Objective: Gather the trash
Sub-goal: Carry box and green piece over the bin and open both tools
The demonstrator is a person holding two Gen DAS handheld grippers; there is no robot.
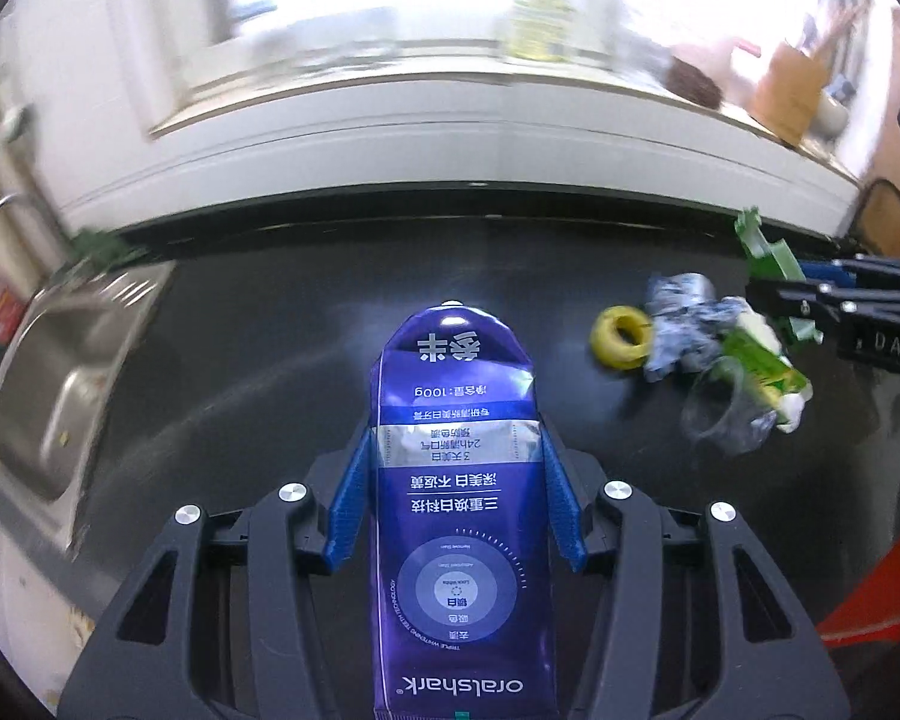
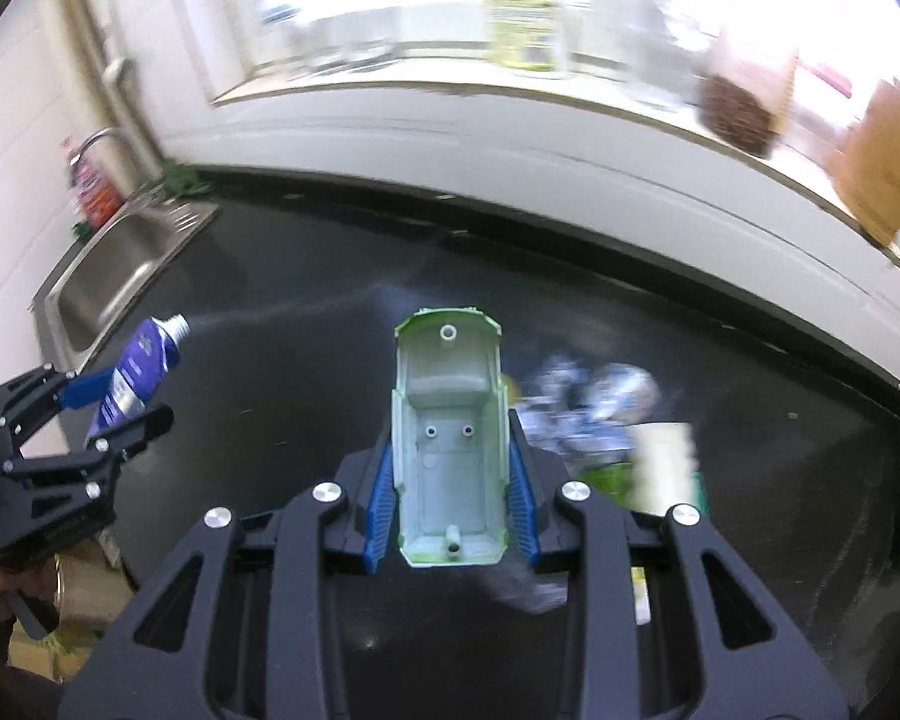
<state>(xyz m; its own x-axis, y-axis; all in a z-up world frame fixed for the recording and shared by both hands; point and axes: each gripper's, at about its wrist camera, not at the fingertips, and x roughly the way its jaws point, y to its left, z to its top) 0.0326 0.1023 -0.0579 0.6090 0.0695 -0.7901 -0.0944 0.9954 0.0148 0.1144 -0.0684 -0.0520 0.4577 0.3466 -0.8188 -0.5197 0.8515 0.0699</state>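
Toothpaste tube clamped in left tool

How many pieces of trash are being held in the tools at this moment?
2. The blue toothpaste tube sits clamped in the left tool; the green plastic toy car shell is clamped in the right tool. More trash lies loose on the black countertop.
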